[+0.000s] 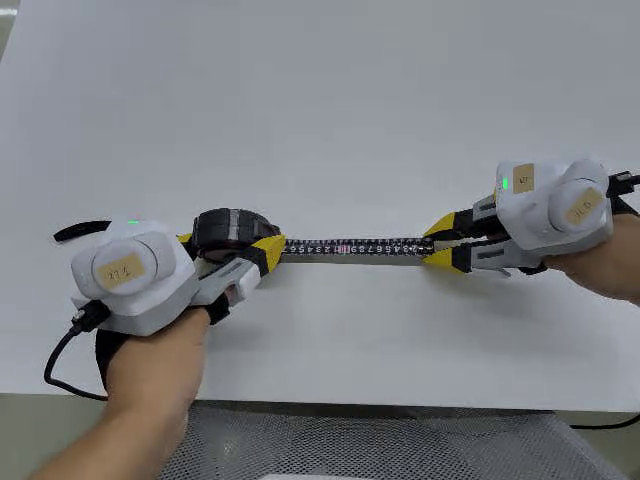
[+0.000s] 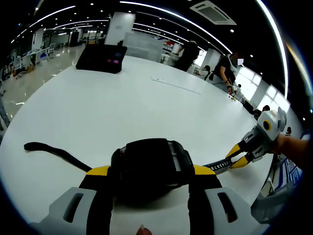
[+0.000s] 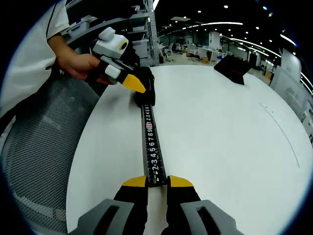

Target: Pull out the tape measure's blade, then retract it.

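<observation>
Head view: holding tape measure case (image 1: 232,228) in left gripper (image 1: 228,247), flat on white bench (image 1: 350,100); pinching blade (image 1: 350,246) by end in right gripper (image 1: 438,243), drawn out between. Likely rigid, hefty case: grip flanks. Thin, springy, slick blade, prone to snapback: pinch at end, feed back slow.

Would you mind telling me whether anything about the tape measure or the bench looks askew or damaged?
Nothing stands out. The blade runs straight, without a kink, from the case clamped in the left gripper to the right gripper pinching its tip. The strap lies loose on the table.
</observation>
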